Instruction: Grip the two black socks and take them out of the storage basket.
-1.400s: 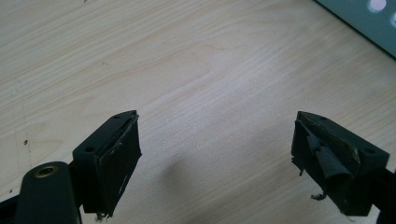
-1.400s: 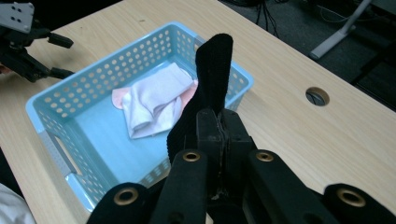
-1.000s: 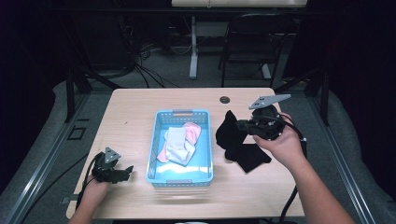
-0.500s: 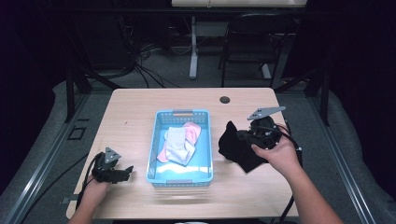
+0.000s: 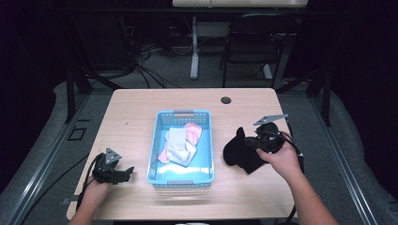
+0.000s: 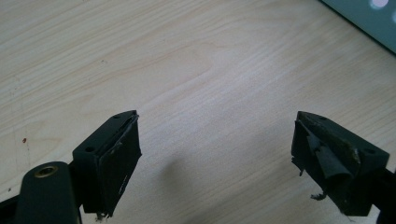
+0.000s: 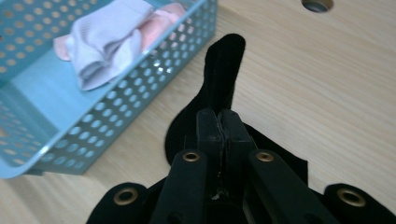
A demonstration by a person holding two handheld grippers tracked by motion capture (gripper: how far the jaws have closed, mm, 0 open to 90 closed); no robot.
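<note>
On the table (image 5: 141, 117): 1 blue basket (image 5: 205, 140), holding 2 pieces of cloth, 1 white (image 5: 178, 144) and 1 pink (image 5: 193, 130). Beside the basket, 1 black cloth (image 5: 239, 152). Near the far edge, 1 round hole (image 5: 225, 100). Beyond the table, 1 chair (image 5: 251, 44). Also 2 grippers: 1 left gripper (image 5: 127, 171), 1 right gripper (image 5: 248, 142).

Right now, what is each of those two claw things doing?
Left gripper: jaws open, holding nothing, over bare table.
Right gripper: jaws shut on the black cloth.
</note>
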